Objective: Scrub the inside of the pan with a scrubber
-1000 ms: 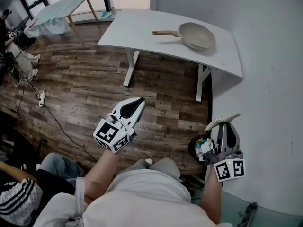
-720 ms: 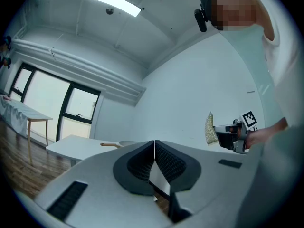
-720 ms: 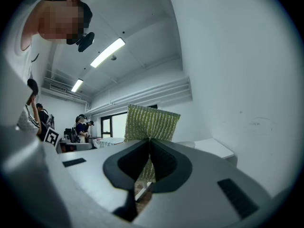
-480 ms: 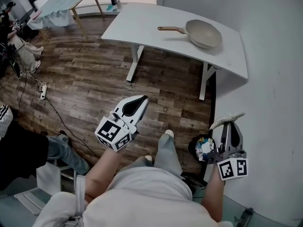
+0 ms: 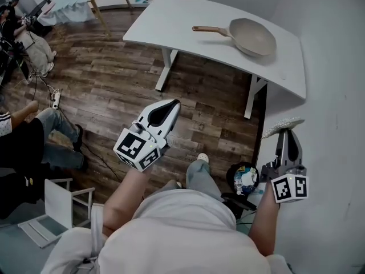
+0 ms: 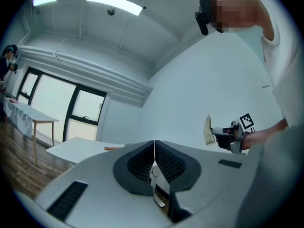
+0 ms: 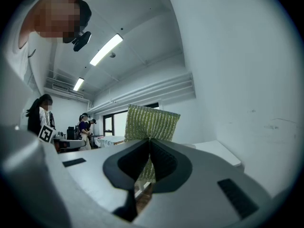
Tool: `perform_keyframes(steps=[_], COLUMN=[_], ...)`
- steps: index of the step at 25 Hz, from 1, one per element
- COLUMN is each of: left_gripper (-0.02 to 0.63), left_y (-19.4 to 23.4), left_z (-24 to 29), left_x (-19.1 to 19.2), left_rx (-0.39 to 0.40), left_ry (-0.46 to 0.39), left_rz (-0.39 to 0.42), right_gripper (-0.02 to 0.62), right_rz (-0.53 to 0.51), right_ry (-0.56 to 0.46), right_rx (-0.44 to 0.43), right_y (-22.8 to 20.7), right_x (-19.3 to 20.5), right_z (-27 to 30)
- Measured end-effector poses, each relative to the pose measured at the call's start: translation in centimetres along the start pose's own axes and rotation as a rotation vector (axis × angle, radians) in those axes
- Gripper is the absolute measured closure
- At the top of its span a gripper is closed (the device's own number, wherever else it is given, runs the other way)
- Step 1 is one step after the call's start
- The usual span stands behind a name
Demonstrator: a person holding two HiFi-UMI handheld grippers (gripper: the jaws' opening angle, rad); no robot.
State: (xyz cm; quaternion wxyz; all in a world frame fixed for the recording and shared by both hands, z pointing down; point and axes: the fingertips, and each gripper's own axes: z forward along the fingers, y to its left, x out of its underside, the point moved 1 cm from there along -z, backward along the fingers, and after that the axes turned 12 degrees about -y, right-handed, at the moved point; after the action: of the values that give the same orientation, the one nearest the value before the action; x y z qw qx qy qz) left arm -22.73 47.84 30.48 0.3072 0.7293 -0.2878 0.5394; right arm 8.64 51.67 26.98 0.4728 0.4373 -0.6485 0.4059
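1. Head view: closing on the table (image 5: 188, 21), now sitting larger and nearer at 12 o'clock than a second ago. Finding the pan (image 5: 254, 36) lying on it at 1 o'clock, shifted toward the right of the frame and well apart from both grippers. Judging from that: approaching only, not yet scrubbing. Stepping a leg out at 6 o'clock, unlike in the earliest frame. Carrying the left gripper (image 5: 173, 103) near centre and the right gripper (image 5: 283, 131) at 4 o'clock, further right than before, with the scrubber (image 5: 282, 123) at its tip.
2. Left gripper view: pressing the jaws fully together on nothing. Looking level at the table toward 8 o'clock, with the pan's handle peeking just above the jaws. Catching the right gripper at 3 o'clock, holding the scrubber upright.
3. Right gripper view: clamping the jaws on the scrubber, standing upright above them at centre. Showing a white slab, probably the table, at 4 o'clock. Not showing the pan.
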Motion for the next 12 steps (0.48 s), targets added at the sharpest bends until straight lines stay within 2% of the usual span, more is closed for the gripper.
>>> perform_keyframes(steps=[9, 12], left_gripper=[0.591, 0.591], left_y=[0.6, 0.6], left_z=[6.1, 8.1], left_x=[1.6, 2.1], left_rx=[-0.019, -0.008], left_ry=[0.015, -0.002], left_rz=[-0.003, -0.032], right_gripper=[0.572, 0.574], right_rz=[0.038, 0.045], right_ry=[-0.003, 0.004], right_rx=[-0.038, -0.05], right_y=[-4.4, -5.7], right_x=[0.7, 1.2], right_z=[5.9, 7.5])
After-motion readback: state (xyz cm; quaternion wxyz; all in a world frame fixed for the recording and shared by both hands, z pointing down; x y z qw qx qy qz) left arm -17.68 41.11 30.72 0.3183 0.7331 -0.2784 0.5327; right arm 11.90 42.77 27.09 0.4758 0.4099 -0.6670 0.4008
